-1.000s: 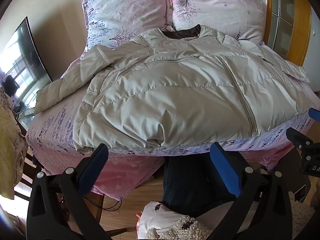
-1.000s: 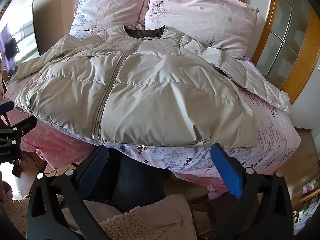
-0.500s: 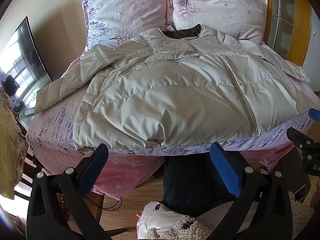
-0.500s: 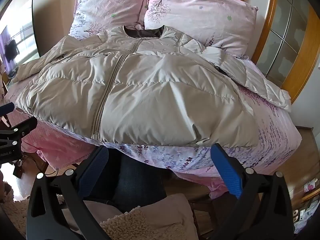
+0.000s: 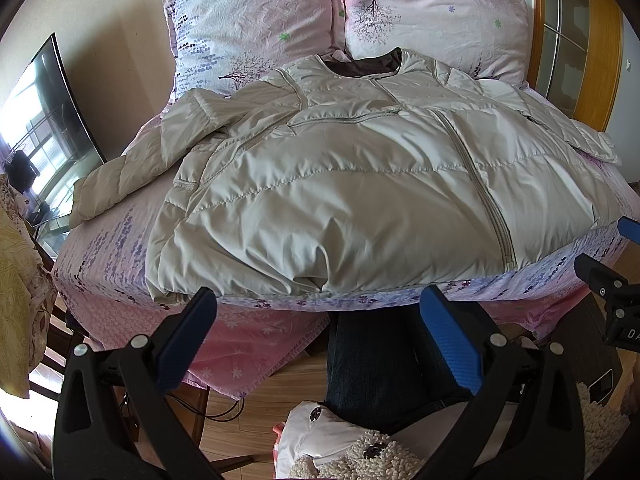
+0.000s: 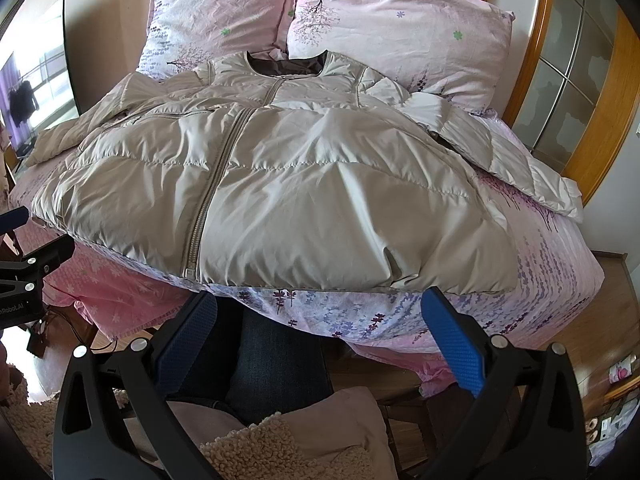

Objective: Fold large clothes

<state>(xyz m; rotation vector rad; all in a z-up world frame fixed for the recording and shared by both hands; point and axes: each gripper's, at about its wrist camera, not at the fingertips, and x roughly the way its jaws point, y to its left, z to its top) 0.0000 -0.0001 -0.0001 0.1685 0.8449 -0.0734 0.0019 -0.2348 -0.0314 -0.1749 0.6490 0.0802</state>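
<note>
Beige puffer jacket lies flat, zipped, on bed, collar by pillows. Left gripper & right gripper: jaws wide apart, empty, short of hem. Left view only: sleeve toward TV. Right view only: other sleeve toward wooden frame.

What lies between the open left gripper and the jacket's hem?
In the left wrist view, only the bedsheet's floral edge separates the left gripper from the jacket hem.
</note>
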